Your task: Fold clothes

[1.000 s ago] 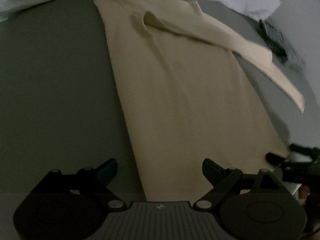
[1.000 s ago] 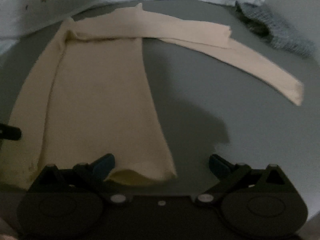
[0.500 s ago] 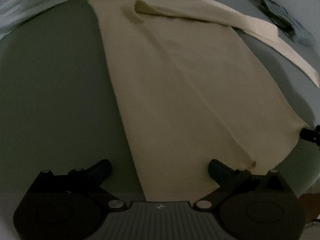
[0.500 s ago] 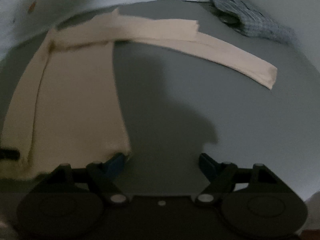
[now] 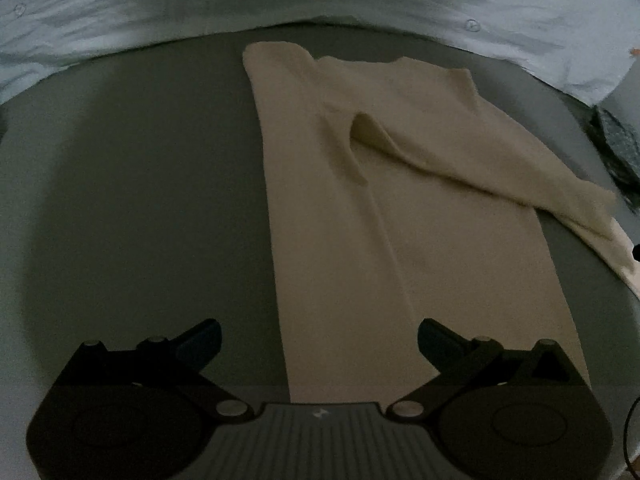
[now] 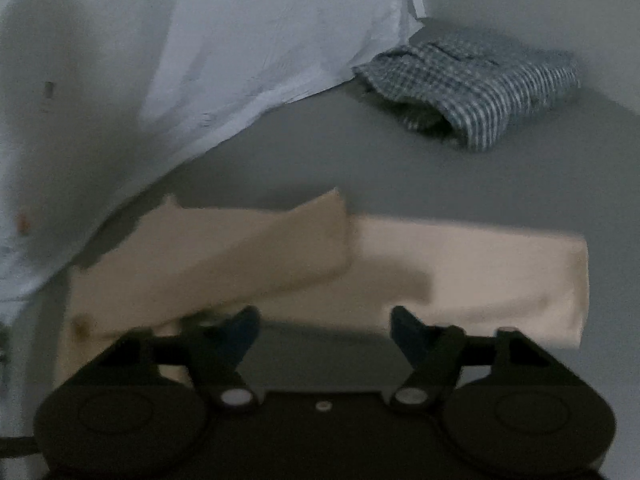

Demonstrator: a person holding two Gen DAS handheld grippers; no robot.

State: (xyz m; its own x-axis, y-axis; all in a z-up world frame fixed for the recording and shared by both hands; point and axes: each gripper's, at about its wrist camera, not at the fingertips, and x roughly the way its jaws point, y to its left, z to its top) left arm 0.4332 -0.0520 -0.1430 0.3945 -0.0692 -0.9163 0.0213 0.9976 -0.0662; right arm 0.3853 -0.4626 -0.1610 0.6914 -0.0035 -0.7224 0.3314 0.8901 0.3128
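The cream sleeve (image 6: 480,280) lies sideways just ahead of the right tongs (image 6: 324,320), which are closing on nothing. The left tongs (image 5: 318,334) are wide and empty.

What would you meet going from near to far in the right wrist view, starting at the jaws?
Right gripper, its jaws closing with nothing between them → cream sleeve lying flat on the grey surface → checked cloth, bunched up at the far right.
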